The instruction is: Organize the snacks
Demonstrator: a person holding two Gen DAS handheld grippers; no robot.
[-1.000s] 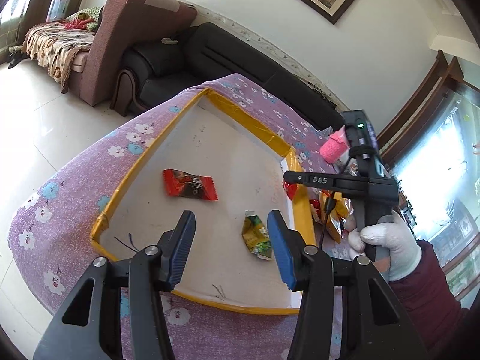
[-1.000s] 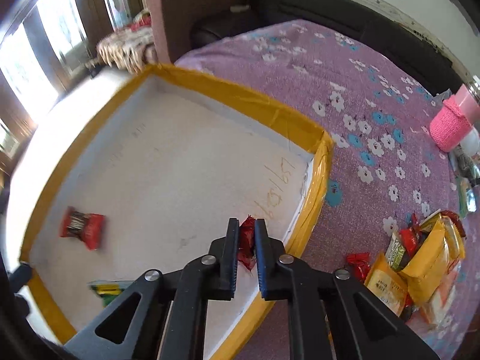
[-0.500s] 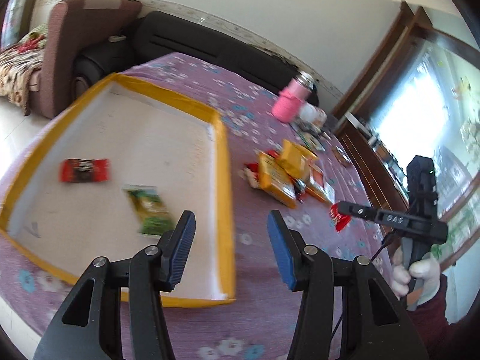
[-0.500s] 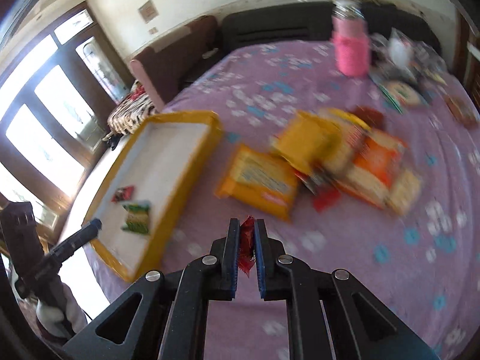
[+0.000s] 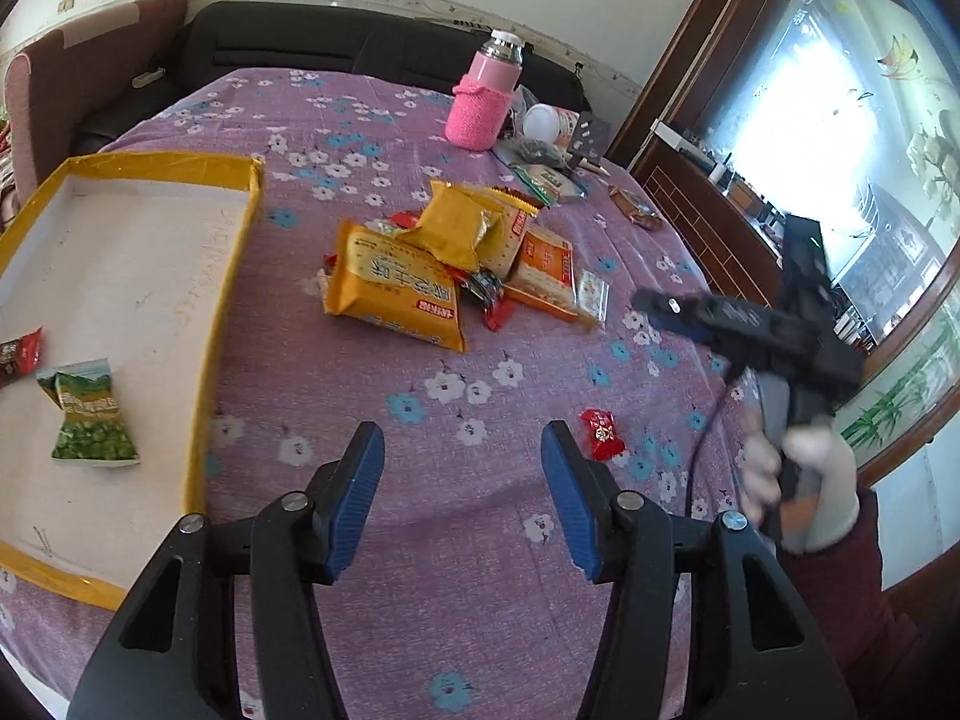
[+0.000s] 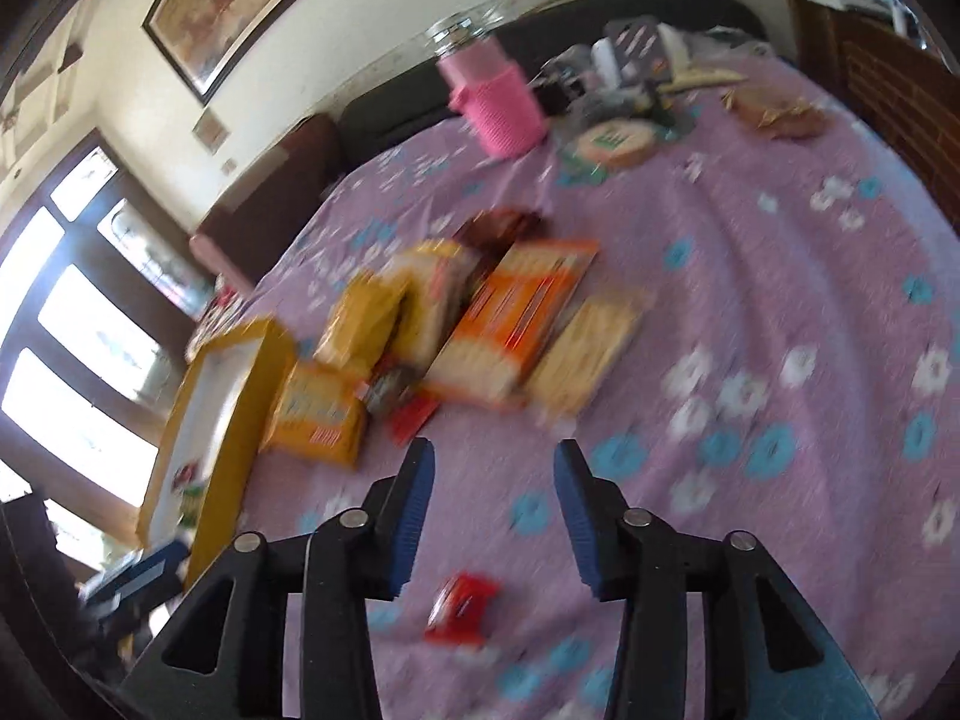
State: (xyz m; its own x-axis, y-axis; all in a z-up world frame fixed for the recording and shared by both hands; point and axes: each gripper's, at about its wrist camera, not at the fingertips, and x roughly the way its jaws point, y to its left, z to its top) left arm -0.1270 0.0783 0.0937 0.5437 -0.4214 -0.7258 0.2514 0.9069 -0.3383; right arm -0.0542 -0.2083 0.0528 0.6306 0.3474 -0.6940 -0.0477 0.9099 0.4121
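Observation:
My left gripper (image 5: 462,438) hangs open over the flowered purple cloth, nothing between its blue pads. To its right a gloved hand holds my right gripper (image 5: 666,306), blurred. In the right wrist view the right gripper (image 6: 493,450) has its jaws opening with nothing between them. Below it a small red candy (image 6: 461,609) lies free on the cloth. The same candy (image 5: 602,433) lies just right of my left fingers. A pile of yellow and orange snack packets (image 5: 420,276) sits mid-table. The yellow-rimmed tray (image 5: 234,276) at left holds a green pea packet (image 5: 90,414) and a red packet (image 5: 18,354).
A pink-sleeved bottle (image 5: 485,102) stands at the table's far side beside small items and wrappers. A dark sofa runs behind the table, a wooden cabinet and bright windows to the right. The table edge falls away near the gloved hand.
Both grippers swung from over the tray to the cloth on the right. The right gripper, shut on the red candy before, has opened, and the candy now lies on the cloth.

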